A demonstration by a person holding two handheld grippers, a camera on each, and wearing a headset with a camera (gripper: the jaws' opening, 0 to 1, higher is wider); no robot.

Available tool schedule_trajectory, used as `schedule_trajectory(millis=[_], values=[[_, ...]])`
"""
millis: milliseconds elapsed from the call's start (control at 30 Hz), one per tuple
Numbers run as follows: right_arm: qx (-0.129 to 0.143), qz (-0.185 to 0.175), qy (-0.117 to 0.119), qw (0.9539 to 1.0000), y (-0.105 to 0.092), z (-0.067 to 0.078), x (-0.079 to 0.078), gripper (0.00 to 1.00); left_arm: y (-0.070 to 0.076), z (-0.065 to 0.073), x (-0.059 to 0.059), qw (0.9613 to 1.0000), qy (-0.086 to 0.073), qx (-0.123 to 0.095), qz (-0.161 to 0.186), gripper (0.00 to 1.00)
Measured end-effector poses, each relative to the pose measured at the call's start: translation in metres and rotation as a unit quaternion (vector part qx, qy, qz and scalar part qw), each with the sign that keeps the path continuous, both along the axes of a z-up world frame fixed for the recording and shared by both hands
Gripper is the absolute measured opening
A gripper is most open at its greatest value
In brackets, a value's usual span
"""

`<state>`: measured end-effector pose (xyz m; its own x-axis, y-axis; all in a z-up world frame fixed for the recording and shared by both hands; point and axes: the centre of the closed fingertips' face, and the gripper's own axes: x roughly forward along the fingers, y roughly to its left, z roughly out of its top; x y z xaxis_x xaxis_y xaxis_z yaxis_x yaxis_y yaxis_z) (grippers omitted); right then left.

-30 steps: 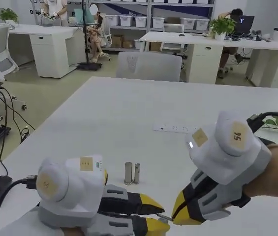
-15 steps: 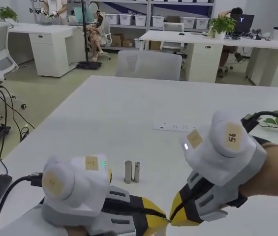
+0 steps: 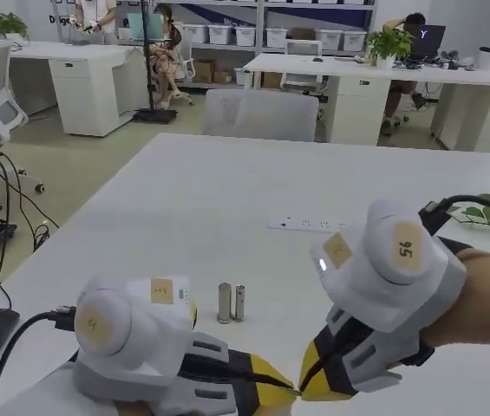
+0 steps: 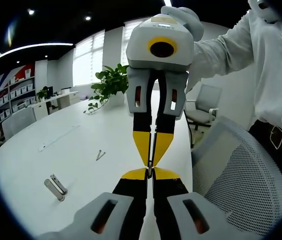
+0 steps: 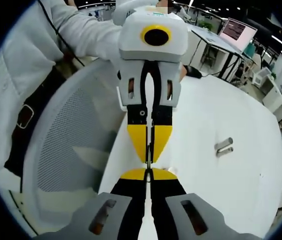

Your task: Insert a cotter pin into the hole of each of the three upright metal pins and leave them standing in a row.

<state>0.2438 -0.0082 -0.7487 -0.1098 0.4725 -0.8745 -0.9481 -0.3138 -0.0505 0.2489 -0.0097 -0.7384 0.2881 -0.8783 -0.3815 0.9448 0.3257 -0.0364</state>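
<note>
Two upright metal pins (image 3: pixel 231 303) stand side by side on the white table (image 3: pixel 227 208), and they also show in the left gripper view as metal pins (image 4: pixel 56 186) and in the right gripper view as metal pins (image 5: pixel 223 146). Near the table's front edge my left gripper (image 3: pixel 284 391) and right gripper (image 3: pixel 307 390) meet tip to tip. Both are shut, and a thin cotter pin (image 4: pixel 153 145) seems nipped between them. My left gripper (image 4: pixel 149 173) faces the right gripper (image 4: pixel 150 161). A spare cotter pin (image 4: pixel 100 155) lies loose on the table.
A white power strip (image 3: pixel 307 226) lies across the table beyond the pins. A grey chair (image 3: pixel 262 115) stands at the far edge and a mesh chair (image 5: pixel 66 150) close behind the grippers. A potted plant (image 4: pixel 112 82) sits at the table's right end.
The left gripper's jaws, apart a second ago, have come together at the right gripper's tips. Both grippers have shifted only slightly. The two upright pins stay put.
</note>
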Motion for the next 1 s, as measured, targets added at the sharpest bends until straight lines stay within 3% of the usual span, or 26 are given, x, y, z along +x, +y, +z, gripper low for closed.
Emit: schedule_trajectory(millis=[500,700,933,1000], values=[[0.004,0.004,0.002,1.0,0.0,0.002,-0.001,0.04,0.0,0.003,-0.001,1.0,-0.002,-0.004,0.001,0.0],[0.003,-0.001,0.001,1.0,-0.002,0.003,0.003,0.13,0.002,0.002,-0.003,1.0,-0.001,-0.003,-0.003,0.0],[0.016,-0.021,0.057,0.998,-0.012,0.006,0.005,0.15,0.001,0.004,-0.007,0.9999,-0.003,-0.006,-0.015,0.0],[0.019,-0.027,0.084,0.9959,-0.013,0.007,0.002,0.15,0.002,0.004,-0.008,0.9998,-0.002,-0.005,-0.019,0.0]])
